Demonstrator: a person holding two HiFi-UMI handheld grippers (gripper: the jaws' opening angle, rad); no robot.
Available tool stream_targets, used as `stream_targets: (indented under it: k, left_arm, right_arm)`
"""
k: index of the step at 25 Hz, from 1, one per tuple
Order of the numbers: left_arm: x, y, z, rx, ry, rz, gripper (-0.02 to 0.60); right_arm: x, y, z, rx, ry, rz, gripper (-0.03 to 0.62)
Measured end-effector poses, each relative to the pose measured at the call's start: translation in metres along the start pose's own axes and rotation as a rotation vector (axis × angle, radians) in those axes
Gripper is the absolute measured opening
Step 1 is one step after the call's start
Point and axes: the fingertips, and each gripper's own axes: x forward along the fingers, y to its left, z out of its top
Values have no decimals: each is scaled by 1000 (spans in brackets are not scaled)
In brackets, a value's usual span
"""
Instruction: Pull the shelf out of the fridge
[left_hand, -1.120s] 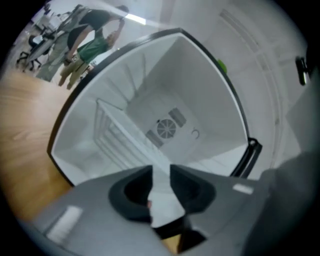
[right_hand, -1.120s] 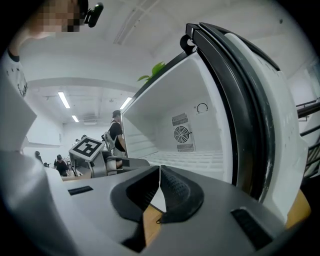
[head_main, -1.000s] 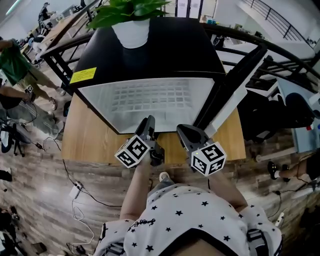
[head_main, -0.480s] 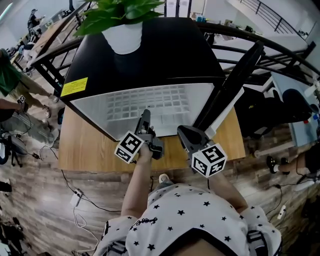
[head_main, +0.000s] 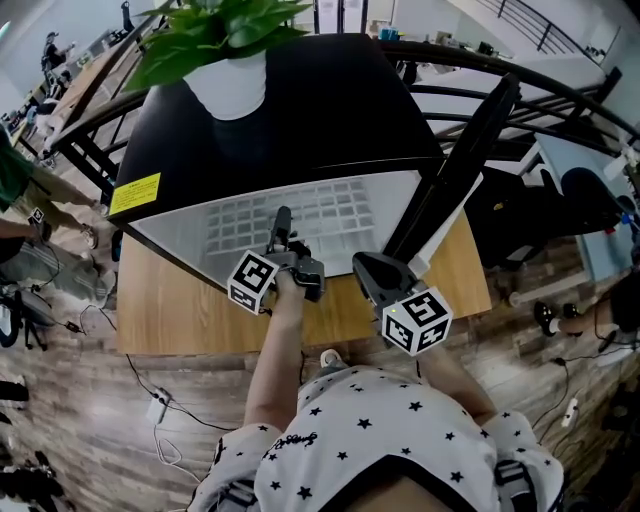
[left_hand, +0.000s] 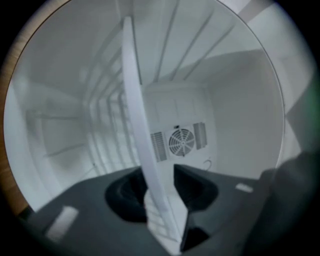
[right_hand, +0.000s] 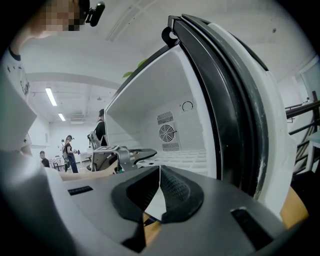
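fridge (head_main: 300, 110): open, on table (head_main: 180, 310) | shelf (left_hand: 131, 90): inside fridge | left gripper (left_hand: 159, 182): now forward at shelf, jaws just closing, not yet clamped, front edge between them | right gripper (right_hand: 159, 187): unmoved, jaws together, empty

We find the mouth of the fridge (head_main: 300, 110) open ahead; the shelf (left_hand: 134, 100) cuts it into two gaps, and the open door (head_main: 460, 165) walls our right side.
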Motion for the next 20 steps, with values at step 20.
stream_targets:
  k: [20]
  left_arm:
    - [5,11,-1,-138,-81,22,37]
  right_arm:
    - [-13,-2,-3,2,8,23,21]
